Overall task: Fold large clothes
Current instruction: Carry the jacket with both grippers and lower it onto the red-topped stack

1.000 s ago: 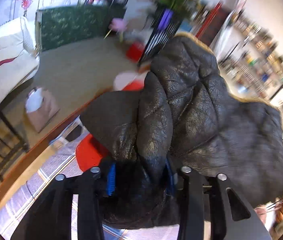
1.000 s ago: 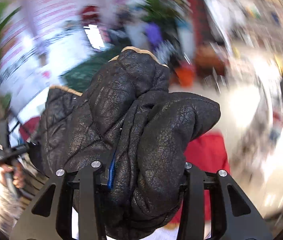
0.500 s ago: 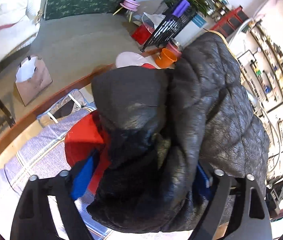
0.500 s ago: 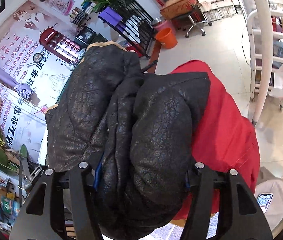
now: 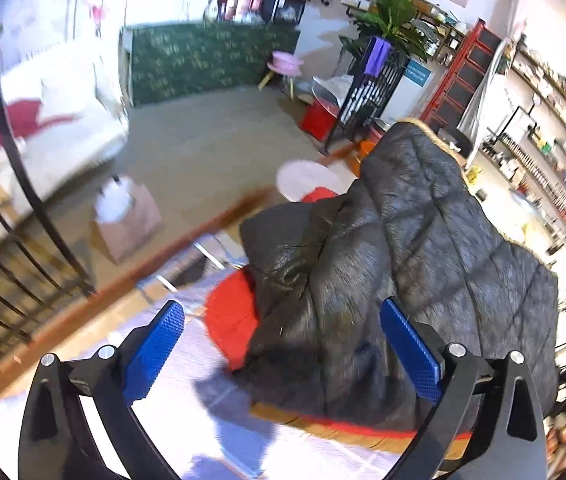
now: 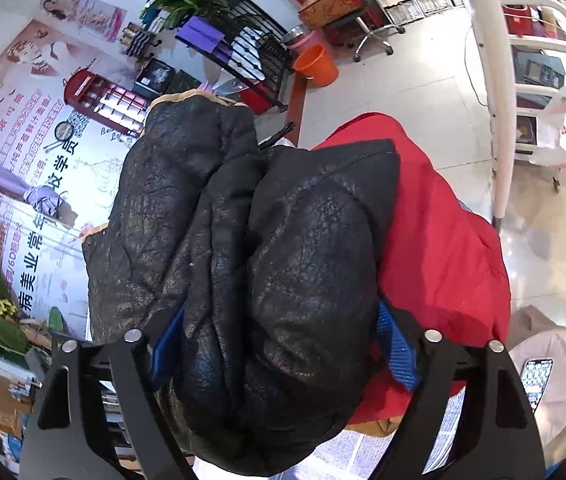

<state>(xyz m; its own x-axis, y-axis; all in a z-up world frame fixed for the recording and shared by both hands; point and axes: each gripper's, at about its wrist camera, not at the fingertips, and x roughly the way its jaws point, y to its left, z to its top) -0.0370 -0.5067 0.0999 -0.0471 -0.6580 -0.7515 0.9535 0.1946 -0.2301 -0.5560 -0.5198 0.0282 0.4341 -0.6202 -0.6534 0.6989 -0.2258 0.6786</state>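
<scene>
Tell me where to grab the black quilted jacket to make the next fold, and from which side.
Probably best to take the black quilted jacket at its tan-trimmed far edge, coming over the top from the near side. That edge is a thin, exposed hem; the bundled middle is thick and already fills the right hand-held gripper.

A black quilted coat (image 5: 423,264), tan-trimmed at its far edge, is seen bunched in thick folds upon a red garment (image 6: 439,240), which is spread under it and shows at both sides.
</scene>
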